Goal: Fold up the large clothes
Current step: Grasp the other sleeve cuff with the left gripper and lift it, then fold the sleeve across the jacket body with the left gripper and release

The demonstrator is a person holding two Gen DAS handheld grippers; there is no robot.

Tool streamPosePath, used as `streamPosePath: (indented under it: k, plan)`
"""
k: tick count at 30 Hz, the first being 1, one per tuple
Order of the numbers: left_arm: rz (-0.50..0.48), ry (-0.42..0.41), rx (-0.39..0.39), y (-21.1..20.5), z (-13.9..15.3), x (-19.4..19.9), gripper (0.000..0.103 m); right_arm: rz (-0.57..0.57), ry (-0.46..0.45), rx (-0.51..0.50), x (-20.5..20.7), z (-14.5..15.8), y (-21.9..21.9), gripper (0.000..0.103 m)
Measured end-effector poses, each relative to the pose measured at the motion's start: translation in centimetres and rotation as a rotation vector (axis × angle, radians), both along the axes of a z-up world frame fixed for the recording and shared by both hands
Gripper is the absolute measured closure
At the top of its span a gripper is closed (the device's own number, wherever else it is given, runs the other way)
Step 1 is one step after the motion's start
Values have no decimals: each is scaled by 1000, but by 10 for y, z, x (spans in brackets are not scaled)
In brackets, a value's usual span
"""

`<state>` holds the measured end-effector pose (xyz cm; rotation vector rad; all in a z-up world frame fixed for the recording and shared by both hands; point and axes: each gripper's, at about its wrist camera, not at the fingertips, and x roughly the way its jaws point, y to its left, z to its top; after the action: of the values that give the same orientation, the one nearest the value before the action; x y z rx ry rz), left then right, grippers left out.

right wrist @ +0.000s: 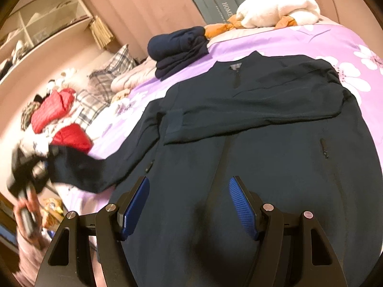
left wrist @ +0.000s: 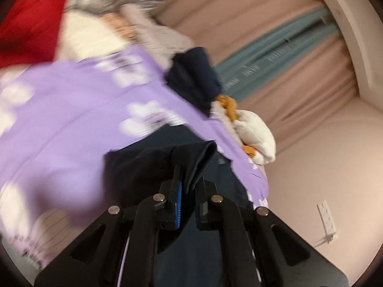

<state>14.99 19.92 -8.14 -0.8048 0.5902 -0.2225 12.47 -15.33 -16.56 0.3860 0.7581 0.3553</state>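
A large navy jacket (right wrist: 263, 167) lies spread front-up on the purple flowered bed cover (right wrist: 275, 40). Its right sleeve (right wrist: 251, 117) is folded across the chest. My left gripper (left wrist: 189, 179) is shut on the ribbed cuff (left wrist: 194, 155) of the other sleeve, lifted off the bed. In the right wrist view that gripper (right wrist: 28, 169) is a blur at the left, and the sleeve (right wrist: 79, 167) stretches from it back to the jacket. My right gripper (right wrist: 189, 191) stands open just above the jacket's lower part, with nothing between its blue pads (right wrist: 136, 201).
A folded stack of dark clothes (right wrist: 179, 50) and a white plush toy (right wrist: 275, 7) sit at the far end of the bed. Red garments (right wrist: 52, 110) and a plaid pillow (right wrist: 107, 76) lie to the left. Curtains and a shelf unit (right wrist: 43, 21) stand behind.
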Motion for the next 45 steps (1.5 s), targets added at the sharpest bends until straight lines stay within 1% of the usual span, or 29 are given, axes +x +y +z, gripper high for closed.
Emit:
streamPosePath:
  k: [3, 4, 6, 7, 8, 10, 13, 15, 16, 18, 19, 21, 23, 24, 25, 26, 28, 31, 33, 34, 35, 36, 37, 39, 41, 42, 43, 44, 45]
  plan:
    - [-73, -45, 63, -52, 44, 39, 97, -17, -7, 30, 1, 2, -16, 34]
    - [-116, -63, 88, -82, 61, 55, 97, -23, -11, 38, 2, 4, -21, 34]
    - [-199, -81, 123, -131, 82, 78, 96, -48, -21, 55, 4, 7, -38, 34]
    - [-247, -89, 144, -161, 91, 90, 96, -64, -28, 60, 4, 9, -48, 34]
    - [-286, -92, 160, -183, 96, 96, 95, -75, -32, 63, 5, 10, -55, 34]
    - [-386, -85, 206, -246, 103, 119, 95, -107, -38, 76, 5, 11, -75, 34]
    - [-493, -44, 265, -317, 92, 146, 95, -157, -40, 88, 3, 10, -104, 34]
    - [-566, 7, 300, -366, 70, 163, 95, -189, -36, 83, 2, 8, -119, 34]
    - [-629, 42, 314, -390, 57, 171, 95, -209, -28, 81, 2, 6, -128, 34]
    - [-712, 115, 338, -424, 31, 186, 85, -239, -6, 78, 3, -1, -143, 34]
    - [-734, 149, 356, -435, 18, 193, 72, -255, 16, 76, 6, -6, -150, 31]
    - [-702, 167, 367, -434, 1, 201, 67, -279, 49, 76, 10, -14, -159, 30]
    - [-694, 164, 326, -420, -7, 202, 60, -283, 77, 85, 14, -20, -165, 30]
    - [-680, 169, 310, -405, -11, 204, 56, -279, 86, 97, 16, -23, -167, 30]
    - [-660, 168, 299, -397, -10, 209, 50, -276, 96, 108, 19, -25, -169, 29]
    - [-630, 162, 279, -375, -12, 207, 48, -270, 100, 112, 22, -26, -169, 29]
    - [-573, 160, 240, -334, -19, 205, 48, -259, 116, 119, 32, -28, -169, 28]
    - [-447, 186, 198, -259, -38, 189, 48, -240, 132, 125, 53, -29, -164, 28]
    - [-353, 226, 141, -206, -62, 181, 48, -245, 149, 124, 68, -30, -165, 28]
    - [-300, 256, 100, -176, -79, 176, 47, -261, 153, 111, 79, -31, -164, 28]
    - [-265, 282, 66, -154, -92, 172, 47, -268, 158, 91, 85, -32, -163, 28]
    - [-241, 300, 43, -141, -101, 169, 47, -287, 170, 60, 94, -33, -162, 28]
    - [-215, 330, 9, -123, -117, 166, 47, -309, 188, 19, 103, -35, -161, 28]
    - [-203, 358, -33, -110, -136, 167, 47, -316, 202, -15, 117, -38, -157, 29]
    - [-203, 368, -69, -104, -150, 172, 47, -315, 209, -40, 128, -41, -152, 30]
    - [-209, 362, -98, -103, -156, 177, 47, -328, 218, -58, 133, -43, -149, 41]
    - [-218, 351, -125, -106, -161, 183, 47, -327, 220, -75, 136, -43, -146, 57]
    - [-210, 342, -123, -106, -159, 181, 49, -324, 216, -98, 139, -41, -143, 63]
    - [-188, 336, -101, -107, -158, 185, 52, -336, 204, -149, 141, -38, -138, 76]
